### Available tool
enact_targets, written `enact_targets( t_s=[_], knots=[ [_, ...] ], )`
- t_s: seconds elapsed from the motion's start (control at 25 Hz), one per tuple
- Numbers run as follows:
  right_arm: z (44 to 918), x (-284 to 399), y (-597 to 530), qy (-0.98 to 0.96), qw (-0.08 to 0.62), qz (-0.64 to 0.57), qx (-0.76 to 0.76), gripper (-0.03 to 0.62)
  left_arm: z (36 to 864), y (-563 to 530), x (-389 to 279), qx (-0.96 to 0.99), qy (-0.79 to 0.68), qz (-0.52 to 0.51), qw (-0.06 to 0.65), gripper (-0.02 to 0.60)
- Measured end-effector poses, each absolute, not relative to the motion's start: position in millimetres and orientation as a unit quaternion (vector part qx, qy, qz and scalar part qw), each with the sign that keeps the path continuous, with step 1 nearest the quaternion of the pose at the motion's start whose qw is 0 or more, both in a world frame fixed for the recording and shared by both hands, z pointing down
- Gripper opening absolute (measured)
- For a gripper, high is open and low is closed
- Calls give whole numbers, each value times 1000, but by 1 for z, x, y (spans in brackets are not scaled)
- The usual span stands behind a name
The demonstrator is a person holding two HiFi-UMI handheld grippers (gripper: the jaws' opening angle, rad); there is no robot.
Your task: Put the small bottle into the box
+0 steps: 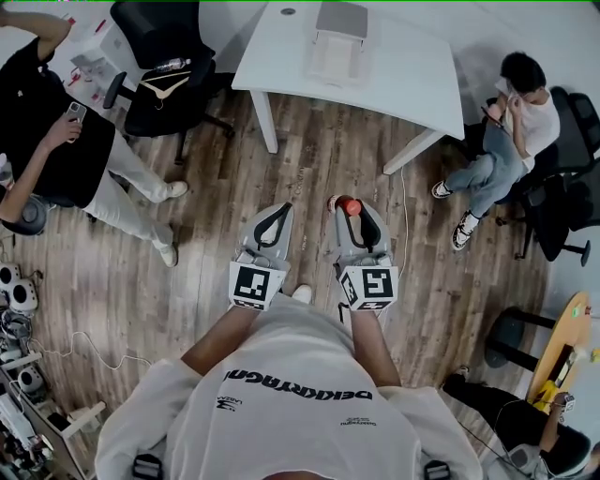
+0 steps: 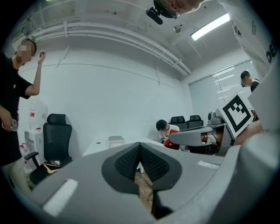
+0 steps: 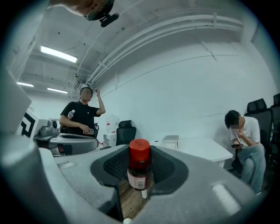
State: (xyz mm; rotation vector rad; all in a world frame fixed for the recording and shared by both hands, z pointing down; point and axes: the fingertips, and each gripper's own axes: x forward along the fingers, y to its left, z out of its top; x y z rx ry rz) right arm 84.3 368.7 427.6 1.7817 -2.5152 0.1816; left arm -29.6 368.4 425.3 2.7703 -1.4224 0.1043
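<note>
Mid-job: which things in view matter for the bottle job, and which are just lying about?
Job: bottle, held in right gripper; box on table.
Lying about: left gripper, shut and empty; black chair; hanger.

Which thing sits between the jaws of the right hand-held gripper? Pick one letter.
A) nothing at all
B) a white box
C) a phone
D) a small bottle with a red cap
D: in the right gripper view the small bottle, red cap up, stands upright between the pads of the right hand-held gripper.
</note>
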Motion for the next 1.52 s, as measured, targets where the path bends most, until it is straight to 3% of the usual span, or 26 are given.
enact_targets(
  t_s=[0.4,1.52],
  knots=[
    [423,82,268,-808,33,58,585,137,423,264,-24,899,-435,35,16,5],
    [404,17,73,-769,53,57,634,137,419,56,-93,922,-383,47,38,5]
  ],
)
